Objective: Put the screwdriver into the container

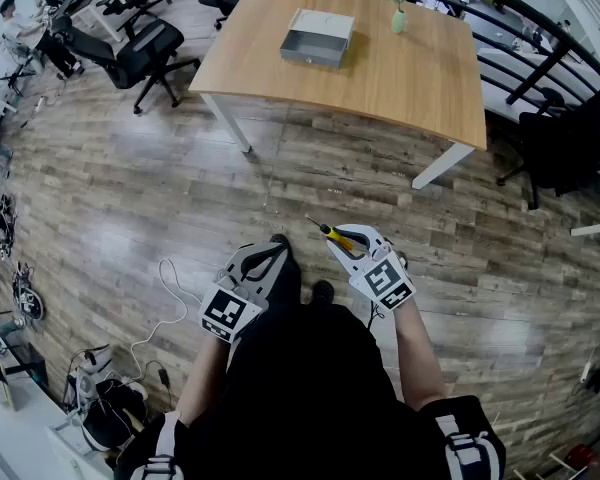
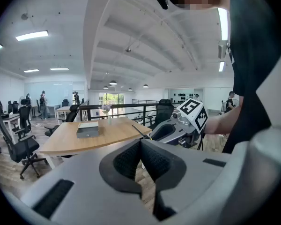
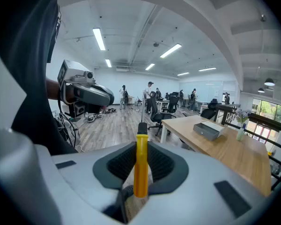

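Observation:
A screwdriver [image 3: 141, 165] with a yellow handle and a black collar stands between the jaws of my right gripper [image 3: 141, 159], which is shut on it; its thin shaft points forward. In the head view the right gripper [image 1: 344, 241] is held at waist height over the wooden floor, and the screwdriver [image 1: 335, 234] pokes out to the upper left. My left gripper [image 1: 272, 255] hangs beside it, its jaws closed with nothing between them [image 2: 140, 159]. The grey open container [image 1: 319, 38] sits on the wooden table [image 1: 280, 78] far ahead, seen also as a container [image 3: 208, 129] in the right gripper view.
A small green vase [image 1: 398, 18] with flowers stands on the table right of the container. Black office chairs [image 1: 140, 53] stand left of the table. A black railing [image 1: 540, 43] runs behind the table at right. A white cable [image 1: 170, 308] lies on the floor at left.

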Motion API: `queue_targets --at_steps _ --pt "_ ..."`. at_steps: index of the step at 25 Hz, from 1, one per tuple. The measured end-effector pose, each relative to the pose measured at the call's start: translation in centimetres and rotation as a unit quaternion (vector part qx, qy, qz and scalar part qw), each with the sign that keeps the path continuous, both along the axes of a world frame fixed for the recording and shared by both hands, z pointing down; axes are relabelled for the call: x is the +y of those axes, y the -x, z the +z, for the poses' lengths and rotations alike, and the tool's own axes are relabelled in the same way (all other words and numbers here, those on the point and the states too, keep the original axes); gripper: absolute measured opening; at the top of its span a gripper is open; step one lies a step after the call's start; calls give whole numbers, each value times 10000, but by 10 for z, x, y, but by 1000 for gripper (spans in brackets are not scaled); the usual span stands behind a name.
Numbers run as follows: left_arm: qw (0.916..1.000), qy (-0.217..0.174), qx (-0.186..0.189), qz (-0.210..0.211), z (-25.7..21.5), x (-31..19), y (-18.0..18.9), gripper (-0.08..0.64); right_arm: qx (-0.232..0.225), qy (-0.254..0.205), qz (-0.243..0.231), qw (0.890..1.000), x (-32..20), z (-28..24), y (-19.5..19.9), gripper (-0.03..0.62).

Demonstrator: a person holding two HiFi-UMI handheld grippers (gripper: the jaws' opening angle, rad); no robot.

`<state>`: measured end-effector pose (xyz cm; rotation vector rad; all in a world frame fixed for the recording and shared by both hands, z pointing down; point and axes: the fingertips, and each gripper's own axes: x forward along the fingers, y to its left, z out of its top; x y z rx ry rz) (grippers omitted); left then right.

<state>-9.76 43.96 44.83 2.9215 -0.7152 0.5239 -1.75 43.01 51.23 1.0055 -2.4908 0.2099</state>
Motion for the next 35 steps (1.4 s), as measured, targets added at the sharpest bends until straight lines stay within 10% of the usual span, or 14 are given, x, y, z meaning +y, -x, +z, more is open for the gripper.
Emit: queue_targets --at_steps 35 --pt "9998 -170 102 62 -18 -63 12 21 73 5 241 9997 -61 -13 7 86"
